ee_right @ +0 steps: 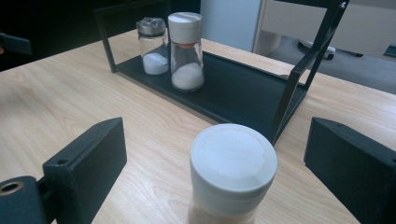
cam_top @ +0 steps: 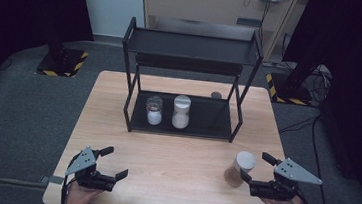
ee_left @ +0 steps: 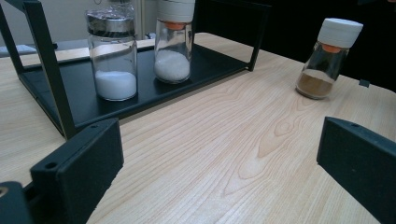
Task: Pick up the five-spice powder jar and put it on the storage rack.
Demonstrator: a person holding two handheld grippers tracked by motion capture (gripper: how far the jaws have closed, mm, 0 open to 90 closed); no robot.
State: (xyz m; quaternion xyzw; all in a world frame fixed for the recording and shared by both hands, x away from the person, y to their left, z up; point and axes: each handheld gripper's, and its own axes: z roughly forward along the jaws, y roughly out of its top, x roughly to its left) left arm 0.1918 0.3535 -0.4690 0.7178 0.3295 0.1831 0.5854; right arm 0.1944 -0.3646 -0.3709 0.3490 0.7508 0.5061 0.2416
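A clear jar of brown powder with a white cap (cam_top: 239, 169) (ee_left: 328, 58) (ee_right: 232, 172) stands on the wooden table (cam_top: 173, 156) near its front right. My right gripper (cam_top: 255, 166) (ee_right: 217, 156) is open, one jaw on each side of that jar and just behind it, not touching. At the front left my left gripper (cam_top: 116, 162) (ee_left: 219, 177) is open over bare wood with nothing between its jaws. On the lower shelf of a black rack (cam_top: 212, 120) (ee_right: 243, 95) stand a silver-lidded jar (cam_top: 154, 110) (ee_left: 113, 58) (ee_right: 153, 46) and a white-capped jar (cam_top: 181, 112) (ee_left: 173, 42) (ee_right: 186, 51), both holding white powder.
The rack's upper shelf (cam_top: 192, 46) is bare. A small dark round object (cam_top: 216, 95) lies on the table behind the rack's right side. Grey floor surrounds the table, with stand bases at back left (cam_top: 62, 61) and back right (cam_top: 291, 87).
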